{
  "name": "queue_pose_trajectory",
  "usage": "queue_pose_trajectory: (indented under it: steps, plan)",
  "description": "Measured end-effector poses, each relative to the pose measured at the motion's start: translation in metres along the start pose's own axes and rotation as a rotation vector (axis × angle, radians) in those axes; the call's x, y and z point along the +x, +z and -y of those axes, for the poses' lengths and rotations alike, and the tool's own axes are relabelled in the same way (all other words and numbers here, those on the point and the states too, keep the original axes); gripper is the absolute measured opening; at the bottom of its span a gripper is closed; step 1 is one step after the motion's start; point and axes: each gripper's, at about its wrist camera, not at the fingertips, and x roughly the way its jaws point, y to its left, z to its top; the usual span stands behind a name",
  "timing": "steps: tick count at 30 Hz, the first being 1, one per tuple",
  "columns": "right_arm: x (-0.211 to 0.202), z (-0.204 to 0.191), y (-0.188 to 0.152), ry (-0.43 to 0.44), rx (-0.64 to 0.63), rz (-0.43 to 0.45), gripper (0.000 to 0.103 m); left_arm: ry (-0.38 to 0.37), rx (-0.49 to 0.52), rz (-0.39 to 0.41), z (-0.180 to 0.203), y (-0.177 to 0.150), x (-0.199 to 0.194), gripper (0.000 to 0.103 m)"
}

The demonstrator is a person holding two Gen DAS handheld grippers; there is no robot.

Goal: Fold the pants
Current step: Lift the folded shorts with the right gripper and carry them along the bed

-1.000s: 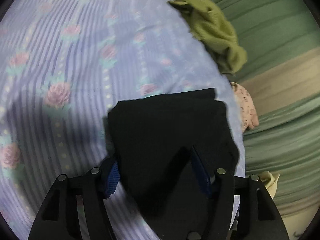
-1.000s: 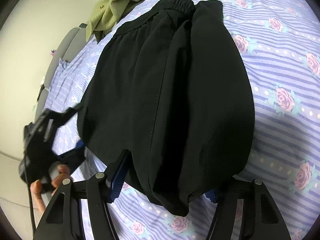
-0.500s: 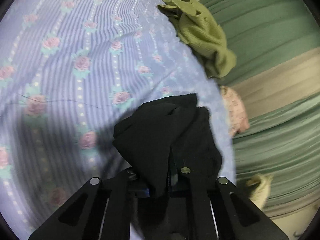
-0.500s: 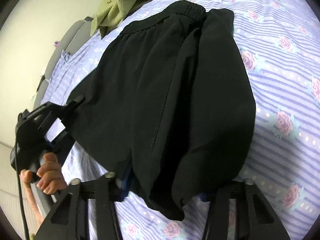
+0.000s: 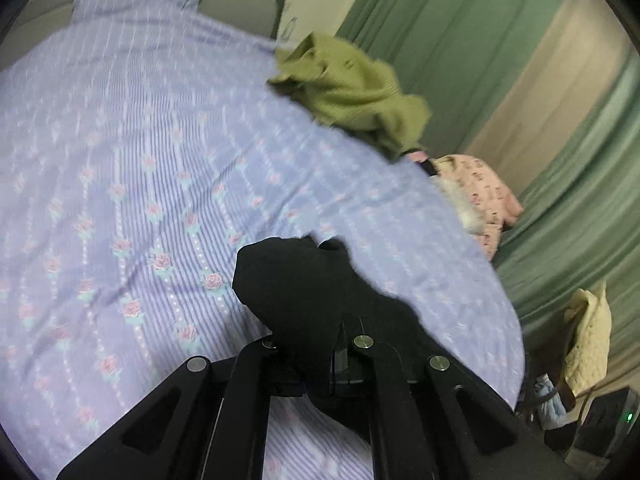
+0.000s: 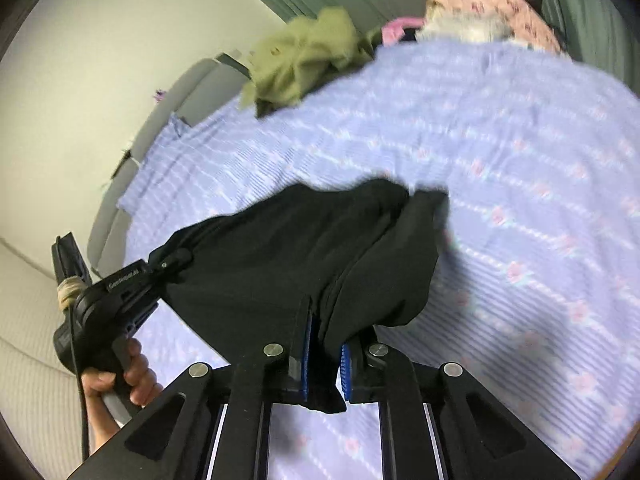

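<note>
The black pants [image 6: 304,248] hang bunched between the two grippers above a bed covered in a lavender striped sheet with pink roses [image 5: 132,168]. In the right wrist view, the right gripper [image 6: 325,364] has a fold of the black cloth between its blue pads [image 6: 306,354]; the jaws are closing on it, and the pads press the fabric from both sides, with a small tail of cloth hanging out below them. From there the pants stretch to the left, where the left gripper [image 6: 160,266] pinches their other corner; the person's left hand [image 6: 120,376] wraps the handle of that gripper at the near left. In the left wrist view, the left gripper [image 5: 316,344] is clamped tight, its fingers drawn together with the black fabric [image 5: 300,288] gathered over and between them, so the pads themselves are hidden. The cloth rises in a crumpled mound just ahead of the fingers and trails to the right. At the far edge of the bed lies a crumpled olive-green garment [image 5: 352,96], and to its right a pink patterned garment [image 5: 484,192] sits at the bed's edge beside green curtains [image 5: 440,32]. A grey headboard [image 5: 236,0] runs along the far side of the bed. Both views are somewhat blurred.
</note>
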Motion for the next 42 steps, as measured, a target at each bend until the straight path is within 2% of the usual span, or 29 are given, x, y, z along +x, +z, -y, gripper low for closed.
queue_pose_trajectory:
  steps: [5, 9, 15, 21, 26, 33, 37, 42]
  plan:
    - [-0.073, -0.019, -0.013, 0.048, -0.043, 0.030, 0.012, 0.027, 0.068, 0.020, 0.034, -0.017, -0.073, 0.007]
    - [-0.118, -0.035, -0.038, 0.062, -0.105, 0.023, 0.012, 0.055, 0.085, 0.030, 0.043, -0.049, -0.134, 0.007]
    - [-0.184, -0.052, -0.098, 0.074, -0.206, 0.033, 0.012, 0.064, 0.110, 0.052, 0.041, -0.106, -0.221, 0.007]
    - [-0.243, -0.074, -0.166, 0.101, -0.232, 0.062, 0.012, 0.061, 0.120, 0.071, 0.027, -0.155, -0.302, 0.007]
    - [-0.280, -0.100, -0.223, 0.112, -0.278, 0.059, 0.012, 0.067, 0.117, 0.093, 0.003, -0.195, -0.370, 0.007]
    - [-0.303, -0.146, -0.290, 0.150, -0.327, -0.006, 0.012, 0.091, 0.058, 0.104, -0.054, -0.231, -0.451, 0.007]
    - [-0.307, -0.183, -0.319, 0.183, -0.369, -0.030, 0.012, 0.118, 0.049, 0.125, -0.091, -0.235, -0.499, 0.007]
    - [-0.309, -0.241, -0.353, 0.242, -0.415, -0.020, 0.012, 0.136, 0.066, 0.164, -0.140, -0.222, -0.552, 0.007]
